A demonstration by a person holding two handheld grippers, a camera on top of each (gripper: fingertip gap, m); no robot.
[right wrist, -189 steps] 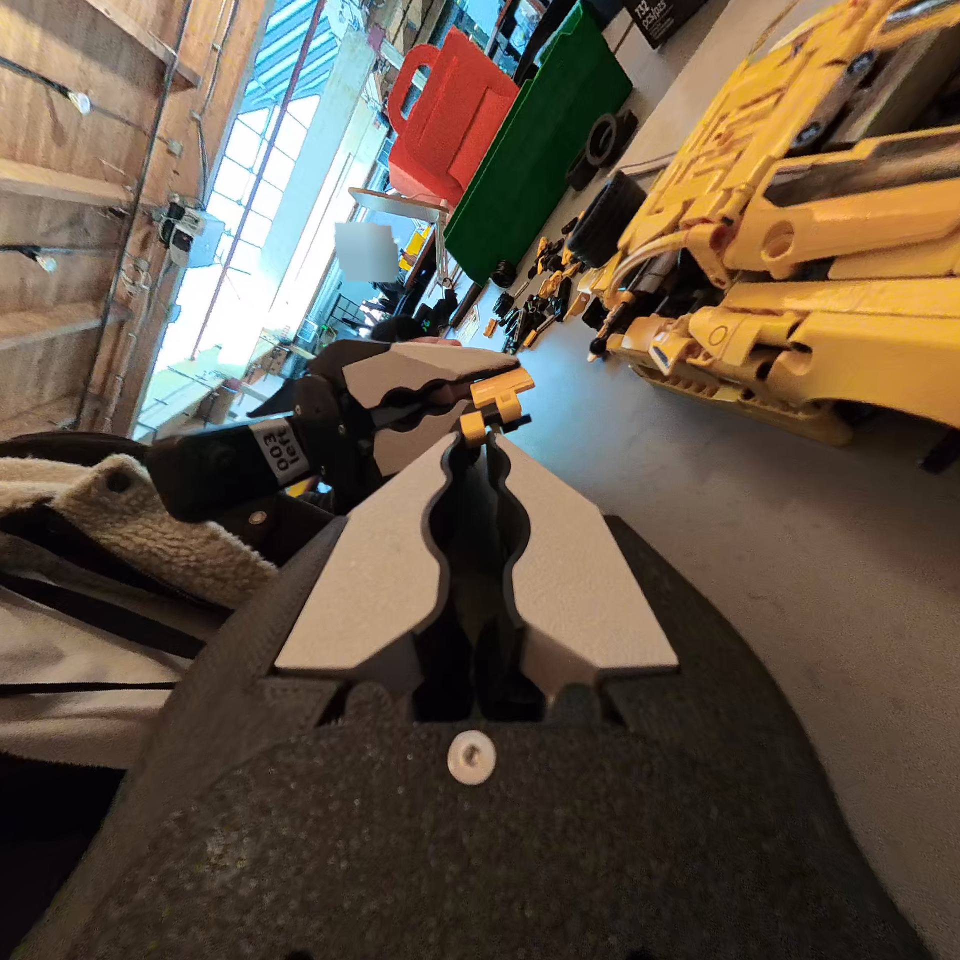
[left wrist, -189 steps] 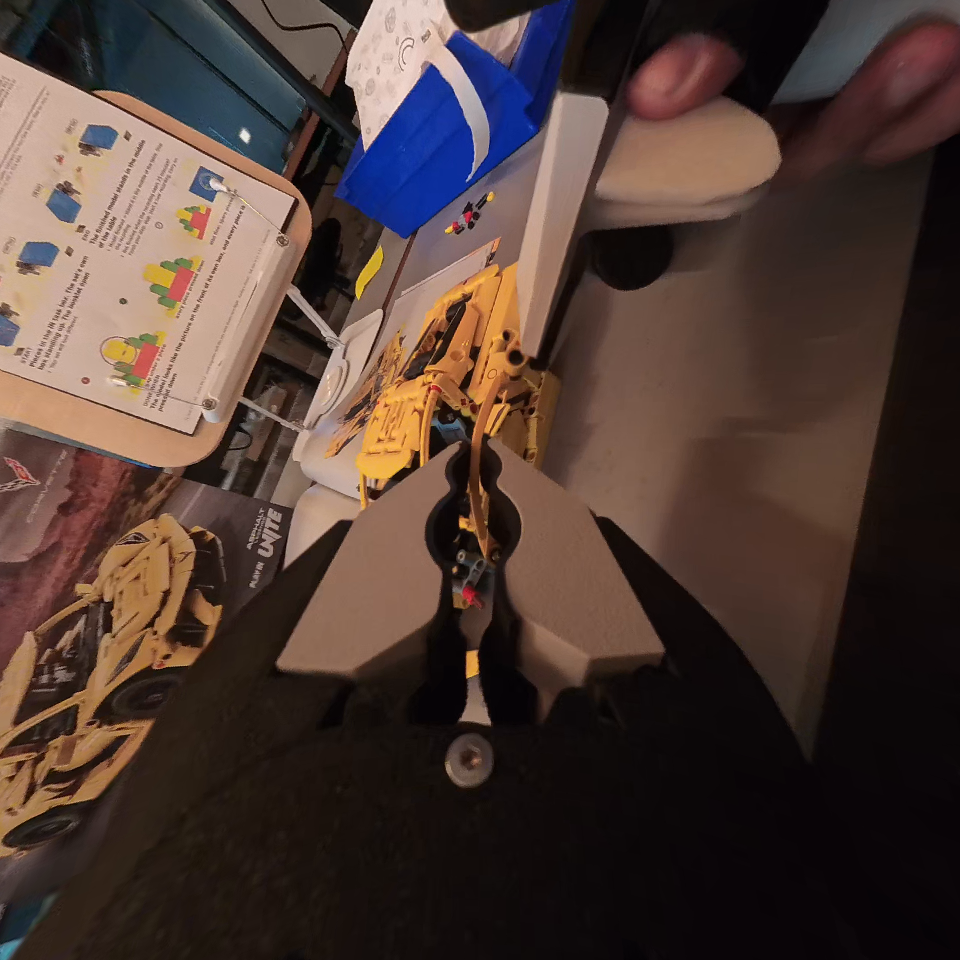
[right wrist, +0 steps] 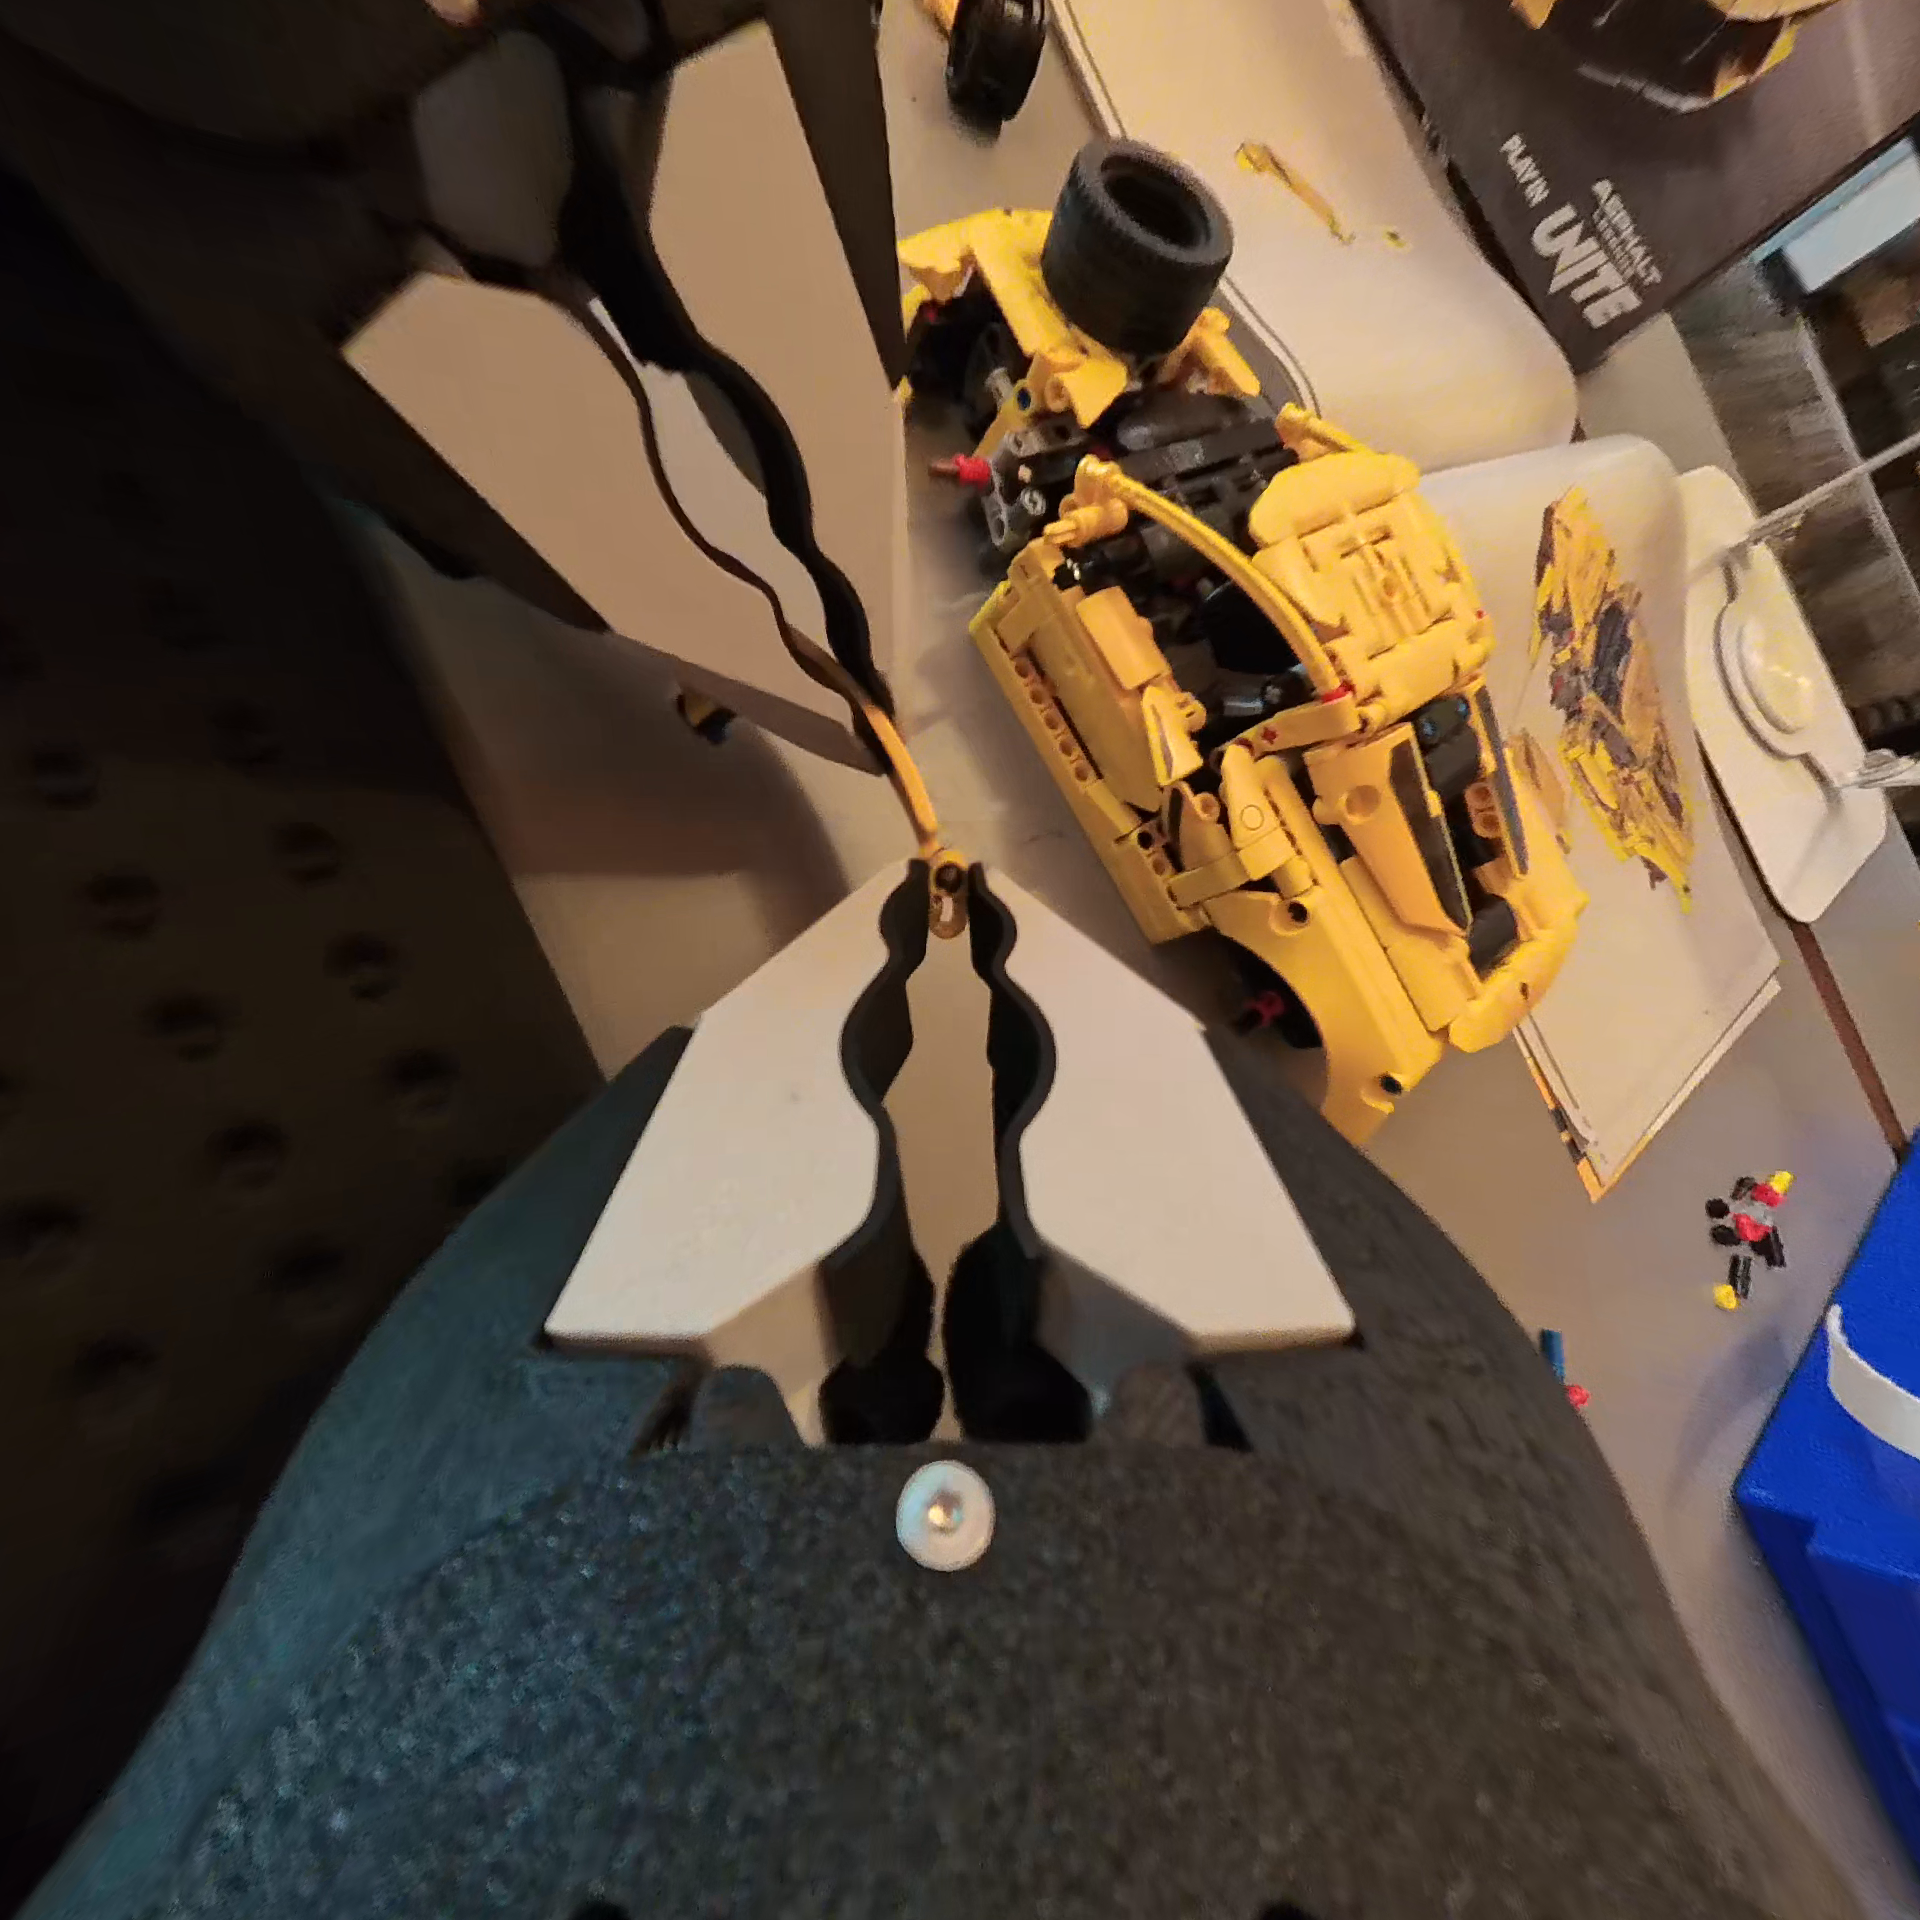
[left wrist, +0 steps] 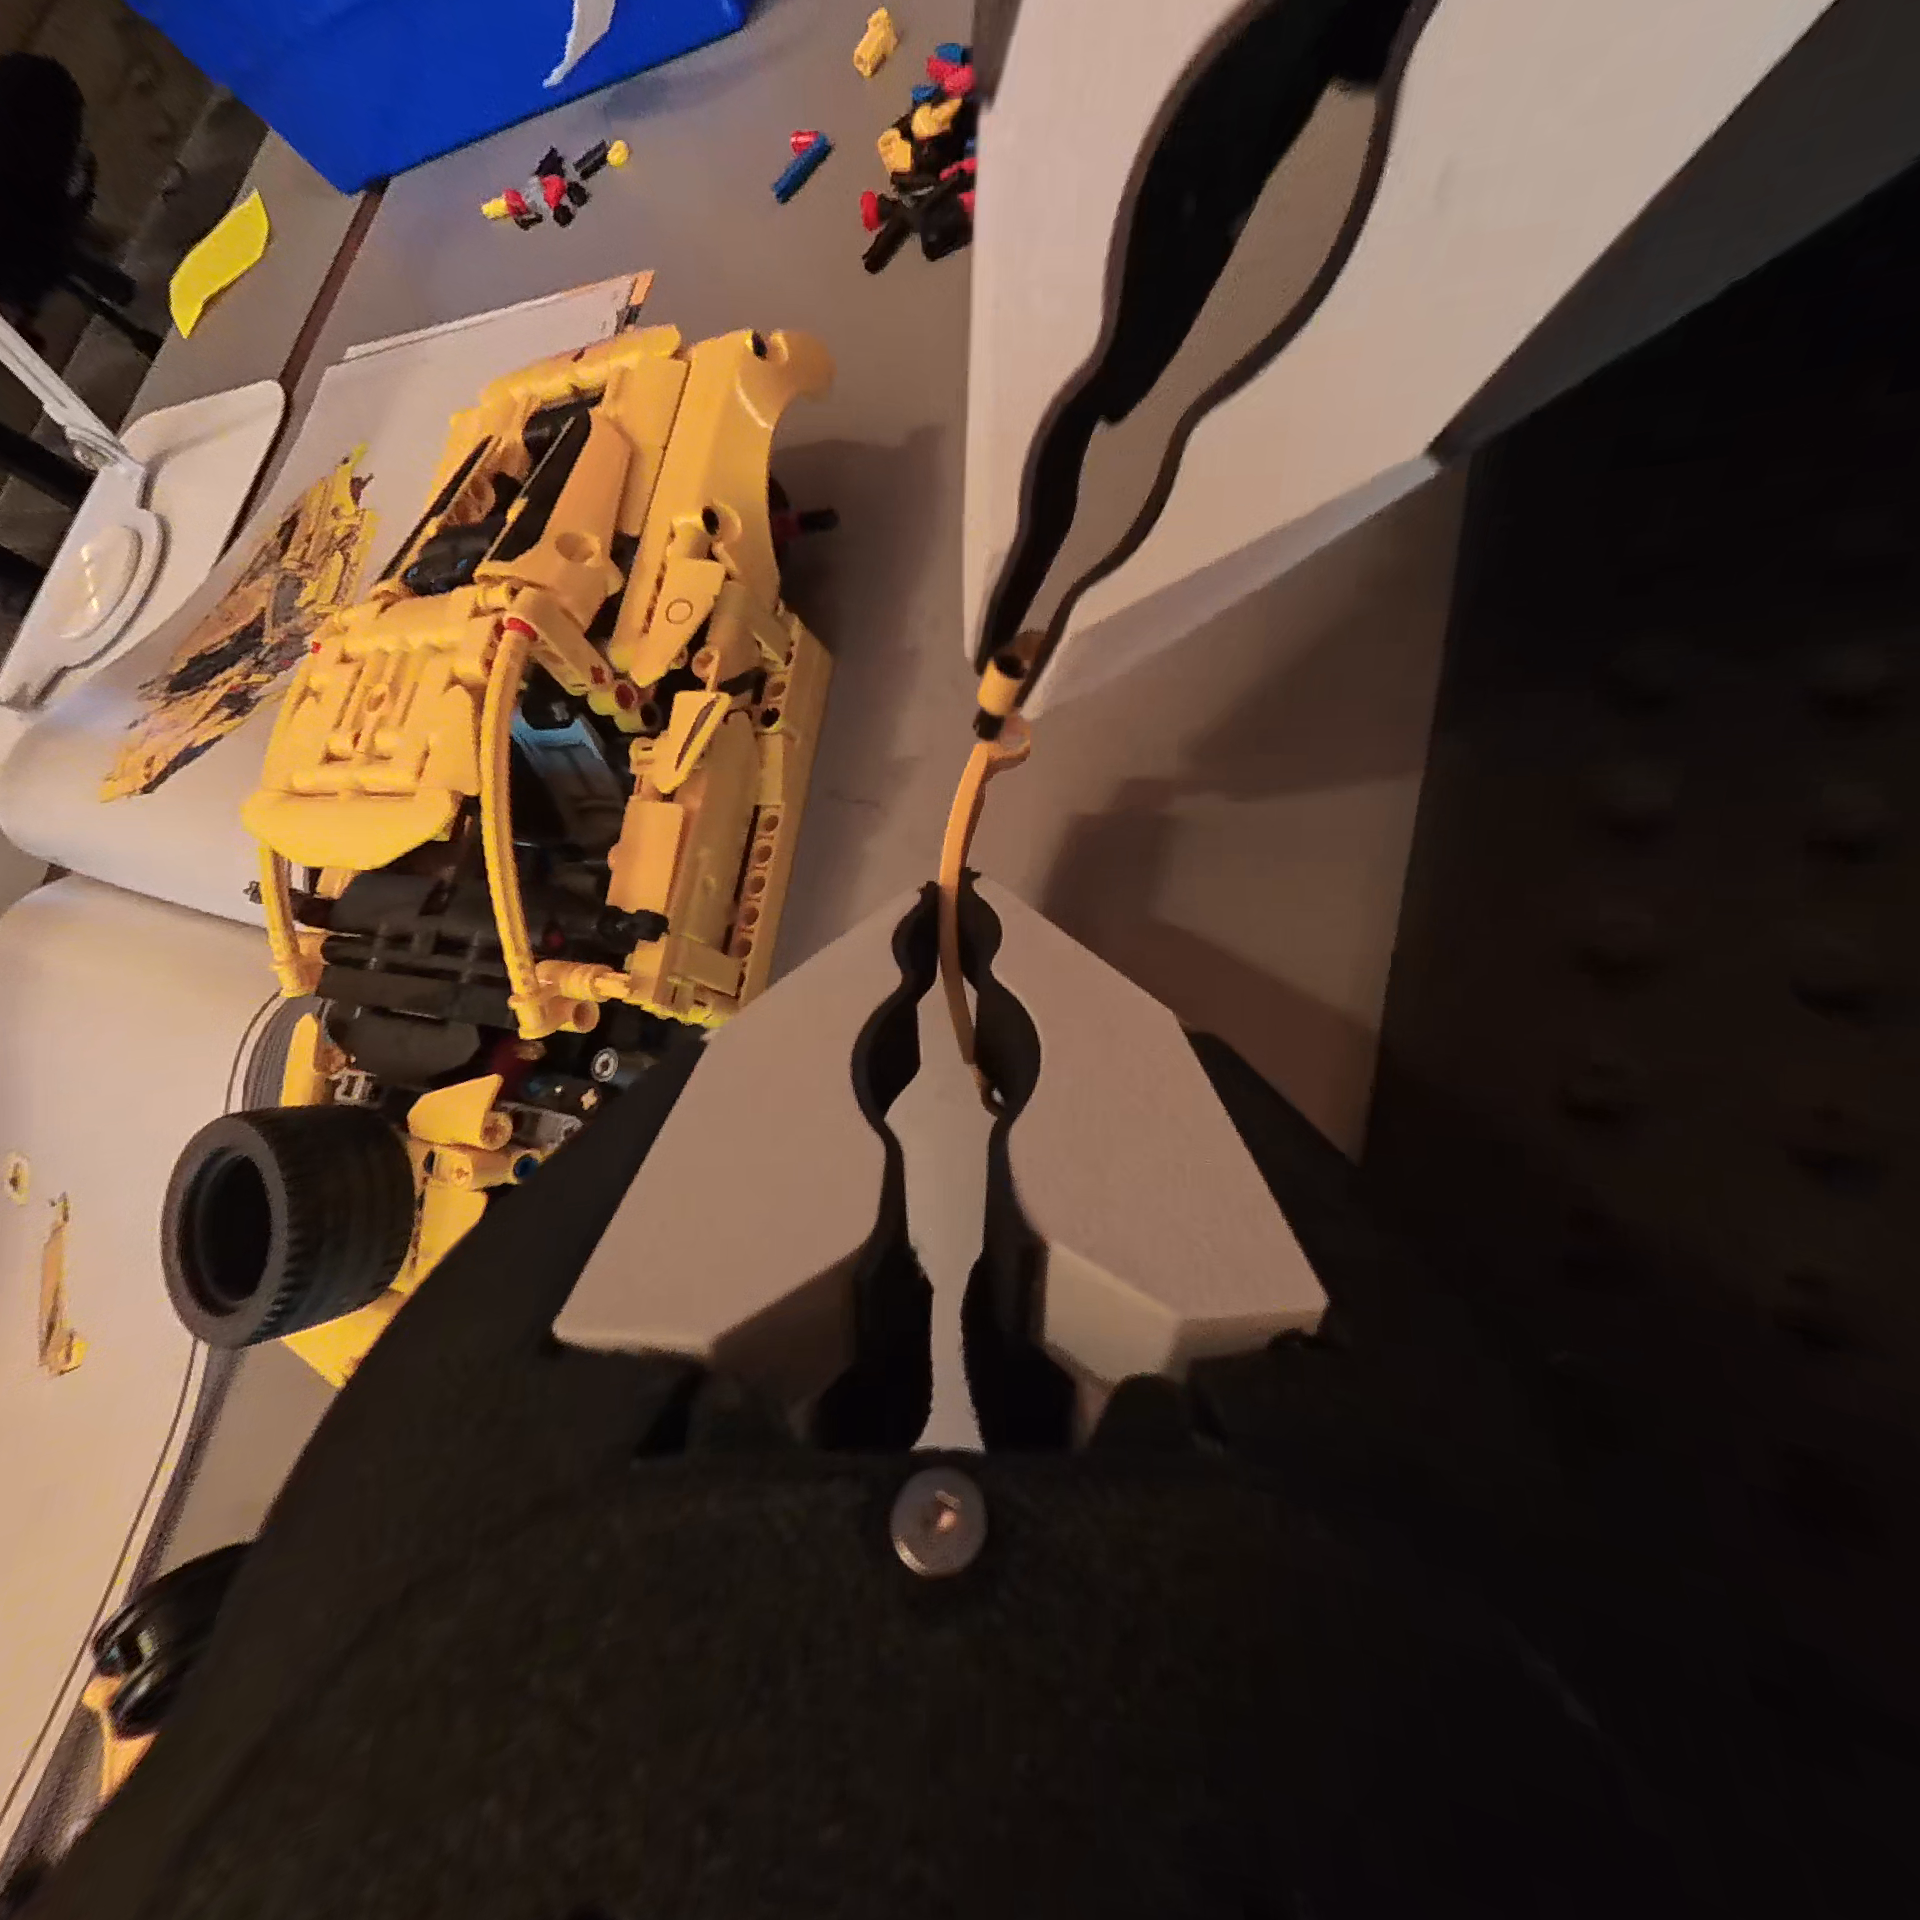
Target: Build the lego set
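In the left wrist view, the left tool is seen closed on a thin curved yellow hose piece, which is clamped between its black pads and rises out past the tips. At the far end of the hose, a small yellow connector is pinched by the right tool, which reaches in from above. Both tools are held above the grey worktop. To the left of the hose, the partly built yellow lego car is seen lying on the worktop, on an open instruction booklet. A loose black tyre is rested against the car's near end. Beyond the car, scattered small lego pieces and a blue bin are seen.

In the right wrist view, the right tool is seen narrowed onto the yellow connector, which is gripped at the very tips. From it the hose piece is run up into the closed left tool. To the right of the connector, the yellow car is seen on the worktop, with the black tyre at its far end. The booklet is seen past the car, a dark printed box at the upper right, and the blue bin at the right edge.
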